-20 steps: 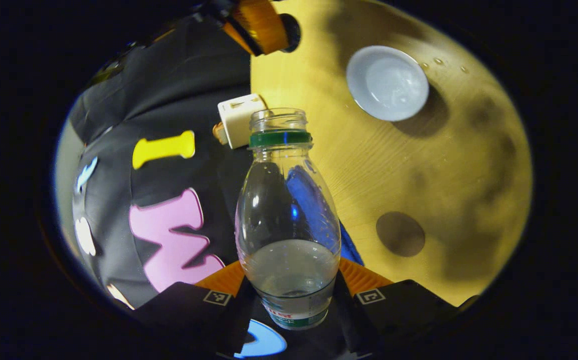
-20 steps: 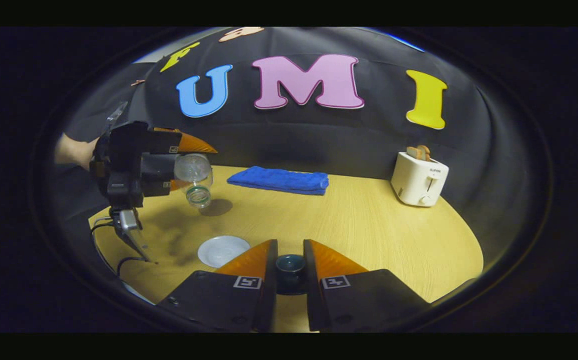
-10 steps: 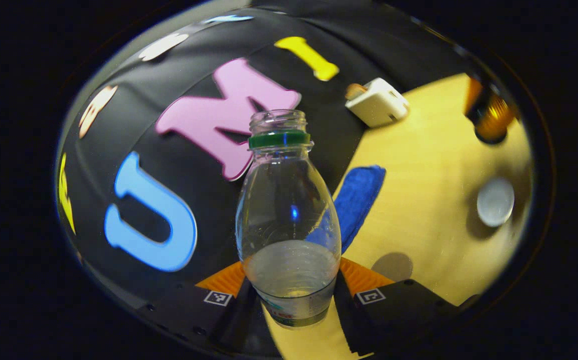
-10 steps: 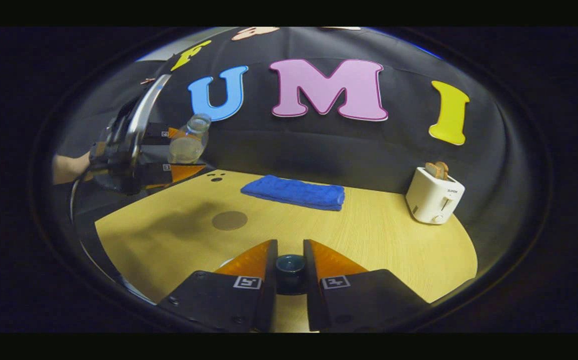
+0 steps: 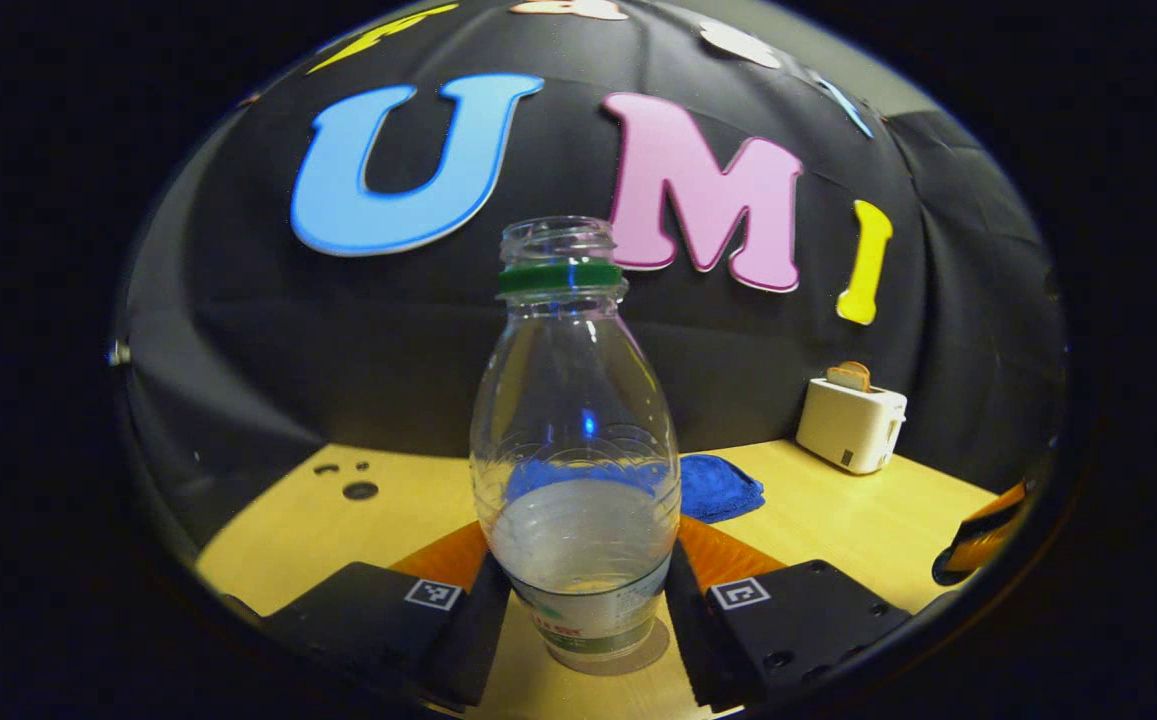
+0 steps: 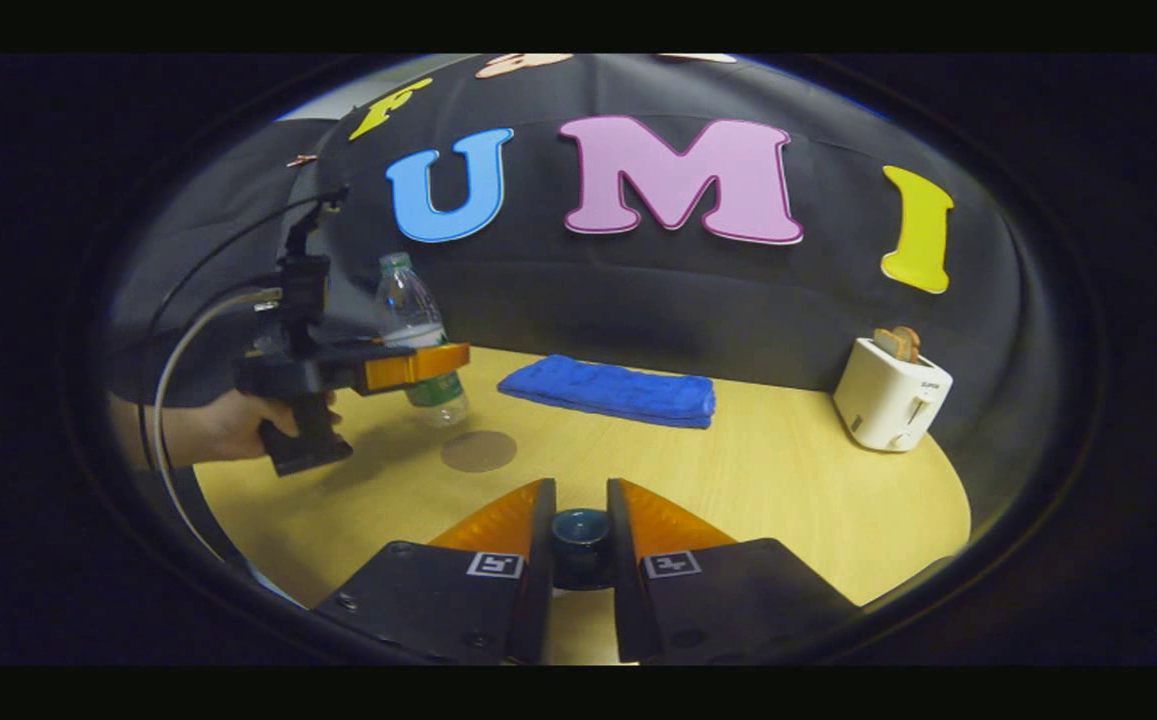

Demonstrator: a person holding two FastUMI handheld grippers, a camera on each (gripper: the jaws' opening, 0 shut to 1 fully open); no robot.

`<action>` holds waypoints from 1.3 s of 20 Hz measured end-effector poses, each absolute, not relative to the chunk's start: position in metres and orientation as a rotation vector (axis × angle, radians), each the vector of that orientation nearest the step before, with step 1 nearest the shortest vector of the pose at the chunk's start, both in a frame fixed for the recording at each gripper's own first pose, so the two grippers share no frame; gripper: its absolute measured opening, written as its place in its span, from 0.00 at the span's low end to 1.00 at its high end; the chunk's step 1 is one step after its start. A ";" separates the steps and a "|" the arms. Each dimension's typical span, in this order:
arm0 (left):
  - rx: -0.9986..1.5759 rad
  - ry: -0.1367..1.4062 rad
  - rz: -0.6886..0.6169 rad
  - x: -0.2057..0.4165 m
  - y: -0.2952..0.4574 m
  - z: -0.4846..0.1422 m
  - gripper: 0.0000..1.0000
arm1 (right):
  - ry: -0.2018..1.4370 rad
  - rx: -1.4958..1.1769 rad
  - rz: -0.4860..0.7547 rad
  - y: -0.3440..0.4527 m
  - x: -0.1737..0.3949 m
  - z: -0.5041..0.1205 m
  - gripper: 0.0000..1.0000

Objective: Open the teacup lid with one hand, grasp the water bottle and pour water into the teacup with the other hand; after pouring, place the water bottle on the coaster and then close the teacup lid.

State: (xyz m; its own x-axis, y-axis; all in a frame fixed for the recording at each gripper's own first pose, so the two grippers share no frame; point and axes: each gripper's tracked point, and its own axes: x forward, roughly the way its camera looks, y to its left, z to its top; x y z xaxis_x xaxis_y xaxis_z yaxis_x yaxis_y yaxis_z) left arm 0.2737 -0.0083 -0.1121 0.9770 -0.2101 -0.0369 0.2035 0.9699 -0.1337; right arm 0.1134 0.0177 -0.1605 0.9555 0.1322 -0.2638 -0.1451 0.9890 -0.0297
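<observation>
No legible txt: water bottle point(image 5: 575, 440) label and toaster point(image 6: 891, 393) mark too blurry.

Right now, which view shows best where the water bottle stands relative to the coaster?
The right gripper view: the upright water bottle, held by the left gripper, stands just behind the round coaster. The left gripper view has the bottle close up between its own fingers, its base hiding the tabletop beneath.

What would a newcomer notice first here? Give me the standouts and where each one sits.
The uncapped water bottle, part full, stands upright between the left gripper fingers, just above the wooden table; the right gripper view puts it beside the round coaster, not yet on it. The right gripper pinches the teacup lid by its knob. Behind lie a blue towel and a white toaster.
</observation>
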 end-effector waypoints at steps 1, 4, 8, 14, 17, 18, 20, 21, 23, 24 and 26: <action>-0.138 0.061 -0.210 0.279 -0.009 -0.116 0.76 | 0.255 -0.053 0.142 0.021 0.115 -0.162 0.33; -0.092 0.085 -0.210 0.295 -0.010 -0.148 0.75 | 0.243 -0.046 0.159 0.032 0.120 -0.172 0.33; -0.030 0.101 -0.238 0.292 -0.021 -0.161 0.76 | 0.242 -0.049 0.161 0.037 0.120 -0.181 0.29; 0.029 0.167 -0.270 0.289 -0.030 -0.173 0.81 | 0.238 -0.023 0.146 0.037 0.117 -0.181 0.33; -0.002 0.181 -0.250 0.281 -0.020 -0.174 0.98 | 0.236 -0.025 0.149 0.039 0.115 -0.181 0.24; -0.010 0.184 -0.243 0.277 -0.017 -0.175 0.96 | 0.236 -0.028 0.150 0.039 0.114 -0.181 0.29; -0.028 0.203 -0.246 0.267 -0.014 -0.177 0.96 | 0.234 -0.030 0.150 0.040 0.114 -0.182 0.29; -0.037 0.215 -0.252 0.260 -0.014 -0.178 0.97 | 0.231 -0.029 0.150 0.041 0.114 -0.182 0.33; -0.043 0.228 -0.252 0.246 -0.007 -0.184 0.97 | 0.224 -0.026 0.152 0.043 0.113 -0.183 0.29; -0.052 0.240 -0.254 0.236 -0.003 -0.189 0.97 | 0.226 -0.028 0.157 0.045 0.114 -0.187 0.24; -0.060 0.255 -0.266 0.218 0.000 -0.196 0.97 | 0.226 -0.043 0.162 0.049 0.115 -0.192 0.29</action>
